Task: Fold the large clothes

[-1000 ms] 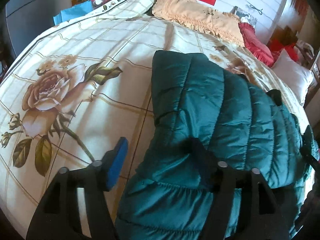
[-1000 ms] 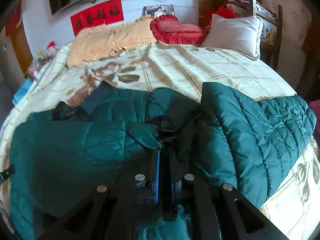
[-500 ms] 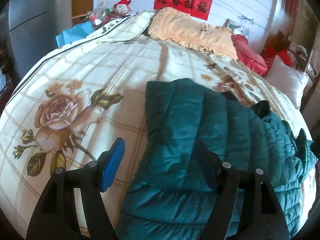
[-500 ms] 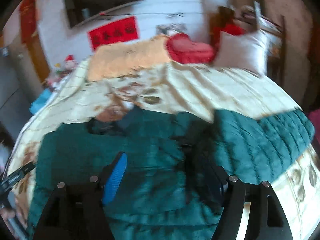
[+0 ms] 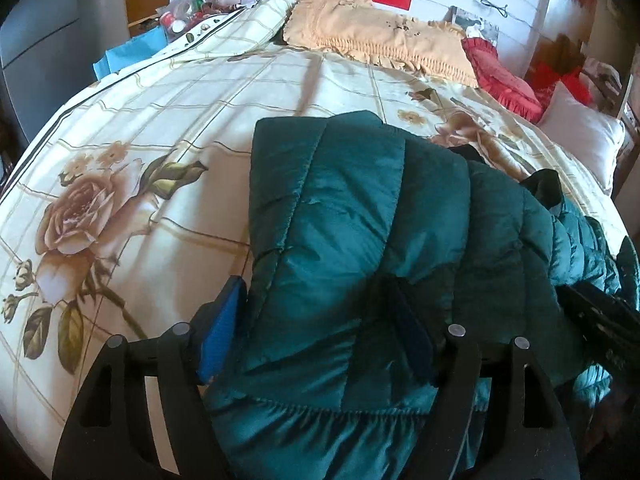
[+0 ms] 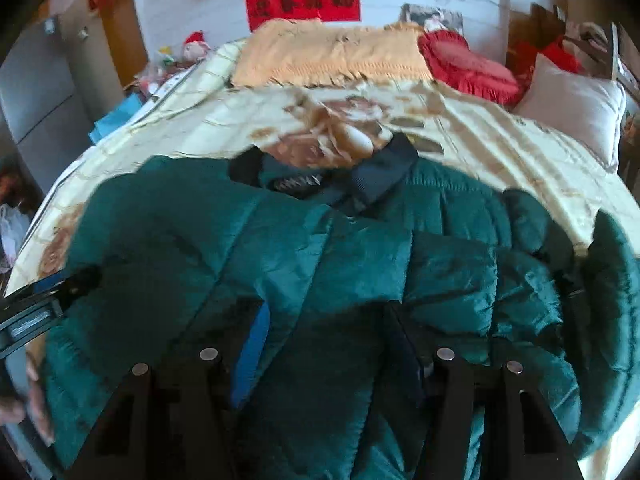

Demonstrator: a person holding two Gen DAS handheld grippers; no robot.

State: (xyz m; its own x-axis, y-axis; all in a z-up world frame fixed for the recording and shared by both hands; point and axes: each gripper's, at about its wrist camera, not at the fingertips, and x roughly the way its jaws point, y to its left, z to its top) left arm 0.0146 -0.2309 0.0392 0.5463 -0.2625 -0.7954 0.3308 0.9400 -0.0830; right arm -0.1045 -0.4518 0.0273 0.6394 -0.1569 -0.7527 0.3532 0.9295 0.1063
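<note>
A dark green quilted puffer jacket (image 5: pixel 360 220) lies on the bed, its left side folded over the body. In the right wrist view the jacket (image 6: pixel 320 260) fills the lower frame, with its dark collar (image 6: pixel 384 172) at the far edge. My left gripper (image 5: pixel 312 320) is open, its jaws straddling the jacket's near folded edge. My right gripper (image 6: pixel 328 344) is open above the jacket's middle, holding nothing. The left gripper shows at the left edge of the right wrist view (image 6: pixel 48 304).
The bed has a cream floral quilt (image 5: pixel 120 180). A tan fringed blanket (image 5: pixel 380 40), a red cushion (image 5: pixel 504 76) and a white pillow (image 5: pixel 580 136) lie at the headboard. Toys and clutter (image 5: pixel 200 4) stand at the far left corner.
My right gripper opened, let go of the jacket fold and swung left over the jacket. My left gripper stayed open and moved in on the jacket's left edge.
</note>
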